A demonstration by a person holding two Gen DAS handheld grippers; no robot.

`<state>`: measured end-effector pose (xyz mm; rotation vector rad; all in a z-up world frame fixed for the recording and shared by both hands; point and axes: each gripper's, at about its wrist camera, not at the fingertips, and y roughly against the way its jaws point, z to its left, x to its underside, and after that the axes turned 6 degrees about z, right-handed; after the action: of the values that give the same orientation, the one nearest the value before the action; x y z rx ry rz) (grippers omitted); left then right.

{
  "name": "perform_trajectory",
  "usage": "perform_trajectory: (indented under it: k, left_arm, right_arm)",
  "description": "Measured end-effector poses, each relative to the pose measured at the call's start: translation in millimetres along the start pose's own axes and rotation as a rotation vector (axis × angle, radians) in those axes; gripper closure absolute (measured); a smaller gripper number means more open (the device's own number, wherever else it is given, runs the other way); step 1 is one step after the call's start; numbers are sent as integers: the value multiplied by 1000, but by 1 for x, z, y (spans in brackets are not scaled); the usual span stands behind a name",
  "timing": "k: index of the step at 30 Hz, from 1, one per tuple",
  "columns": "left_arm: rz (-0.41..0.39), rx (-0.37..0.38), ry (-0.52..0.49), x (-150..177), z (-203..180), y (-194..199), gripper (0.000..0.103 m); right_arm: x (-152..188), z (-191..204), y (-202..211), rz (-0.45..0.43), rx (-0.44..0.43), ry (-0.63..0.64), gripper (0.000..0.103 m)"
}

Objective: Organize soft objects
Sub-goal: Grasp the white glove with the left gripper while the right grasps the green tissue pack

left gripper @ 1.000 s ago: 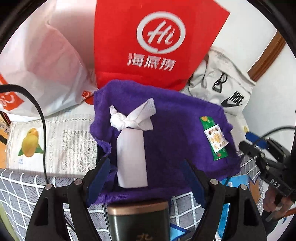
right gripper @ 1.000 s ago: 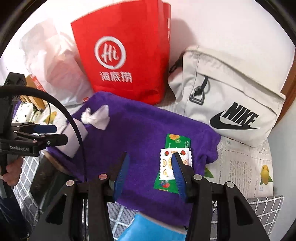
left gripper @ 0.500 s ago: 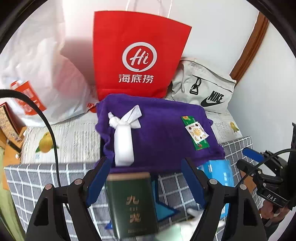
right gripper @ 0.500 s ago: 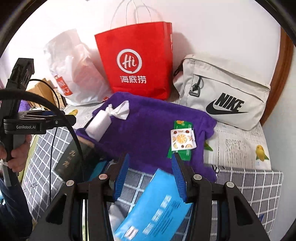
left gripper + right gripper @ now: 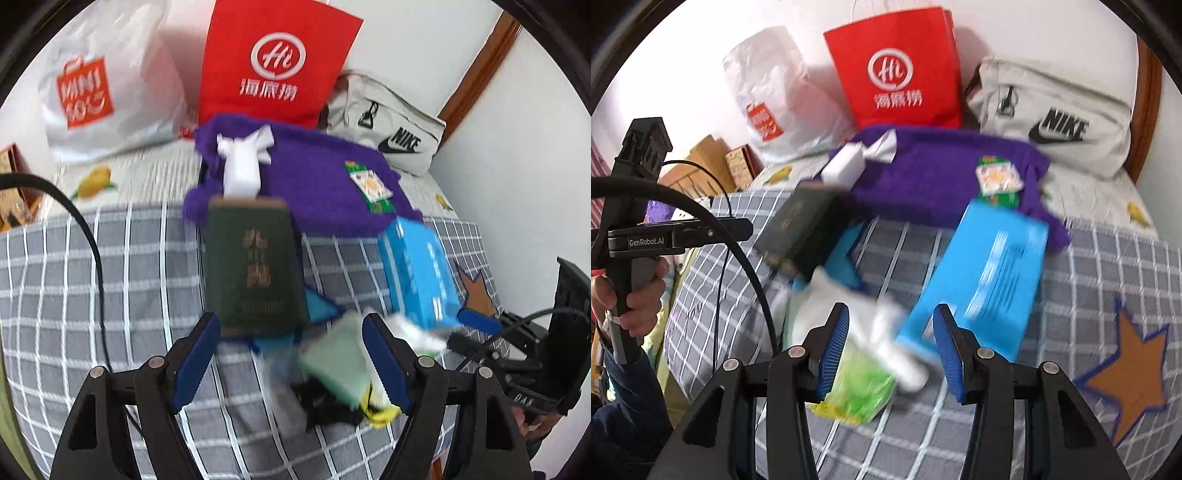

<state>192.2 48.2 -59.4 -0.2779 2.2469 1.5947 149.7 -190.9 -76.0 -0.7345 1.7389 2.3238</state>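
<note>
Through the left wrist view, we are looking along our left tool (image 5: 290, 356), its blue pads spread wide and gripping nothing. The purple towel (image 5: 314, 184) is lying flat toward the far edge of the bed (image 5: 74, 266), its long axis running left to right, well ahead of the tool. A white knotted cloth roll (image 5: 243, 162) is resting on the towel's left part, its long axis pointing away from us, knot at the far end. A green snack packet (image 5: 369, 186) is lying on the towel's right part. A dark green box (image 5: 255, 269) is lying between the tool and the towel, its near end just beyond the left pad. A blue box (image 5: 417, 273) is lying to the right. A blurred pale green soft thing (image 5: 336, 362) is sitting between the pads, though we cannot tell whether it is touching them. Our right tool (image 5: 480, 325) is showing at the right border.

Through the right wrist view, our right tool (image 5: 892, 347) is hanging released, pads apart. The towel (image 5: 942, 177) is stretching across the far side, well ahead. The cloth roll (image 5: 853, 162) is pointing diagonally, knot toward the far right. A blurred white-and-green bag (image 5: 857, 354) is lying just beyond the left pad. A red paper bag (image 5: 897, 70) and a grey Nike bag (image 5: 1052, 114) are standing behind the towel.
</note>
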Motion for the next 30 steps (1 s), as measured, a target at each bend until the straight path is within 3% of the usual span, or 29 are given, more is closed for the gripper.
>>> perform_trajectory:
  k: [4, 8, 10, 12, 22, 26, 30]
  left_arm:
    - [15, 3, 4, 26, -1, -8, 26]
    - [13, -1, 1, 38, -4, -11, 26]
    - [23, 14, 5, 42, -4, -13, 26]
    - [27, 26, -3, 43, -7, -13, 26]
    - [52, 16, -39, 51, -15, -18, 25]
    - [68, 5, -43, 53, -16, -26, 25]
    - [72, 9, -51, 51, -19, -31, 25]
  right_arm:
    - [32, 13, -6, 34, -15, 6, 54]
    - [48, 14, -15, 56, -85, -95, 54]
    - [53, 15, -18, 43, -57, -143, 51]
    - [55, 18, -22, 38, -36, -157, 46]
    - [44, 17, -45, 50, -32, -201, 45]
    - [48, 12, -41, 9, -50, -199, 59]
    - [56, 6, -25, -27, -71, -198, 61]
